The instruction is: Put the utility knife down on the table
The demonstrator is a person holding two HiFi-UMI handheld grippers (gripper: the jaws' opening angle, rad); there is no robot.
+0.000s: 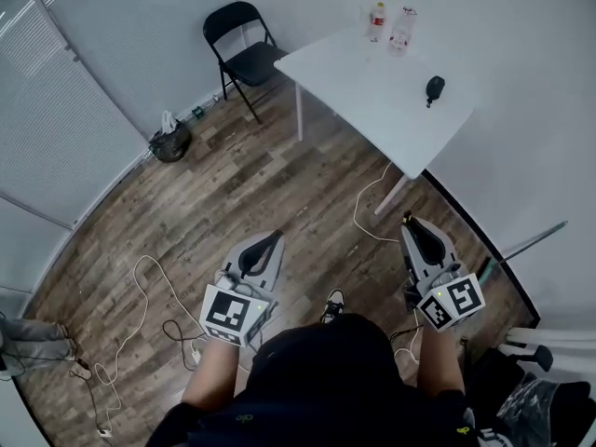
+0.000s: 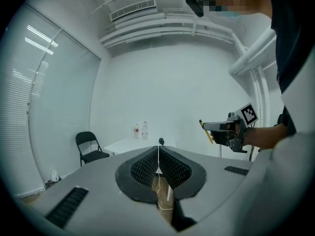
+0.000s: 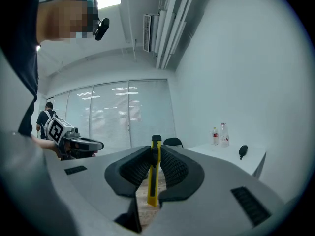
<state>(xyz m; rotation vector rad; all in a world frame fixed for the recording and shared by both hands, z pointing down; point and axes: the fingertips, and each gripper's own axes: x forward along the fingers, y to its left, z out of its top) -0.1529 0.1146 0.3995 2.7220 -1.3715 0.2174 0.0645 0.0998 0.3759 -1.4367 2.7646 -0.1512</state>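
A yellow utility knife (image 3: 154, 173) stands upright between the jaws of my right gripper (image 3: 156, 144), which is shut on it. In the head view the right gripper (image 1: 408, 220) hangs over the wooden floor, short of the white table (image 1: 372, 91) at the upper right. From the left gripper view the knife (image 2: 208, 133) shows as a yellow tip sticking out of the right gripper (image 2: 212, 128). My left gripper (image 1: 276, 237) is shut with nothing in it, its jaws (image 2: 159, 146) pressed together, also over the floor.
On the table are a small black object (image 1: 434, 88) and two bottles (image 1: 389, 24) at the far edge. A black folding chair (image 1: 244, 49) stands left of the table. A dark bag (image 1: 170, 142) and loose cables (image 1: 140, 291) lie on the floor. Walls close in on both sides.
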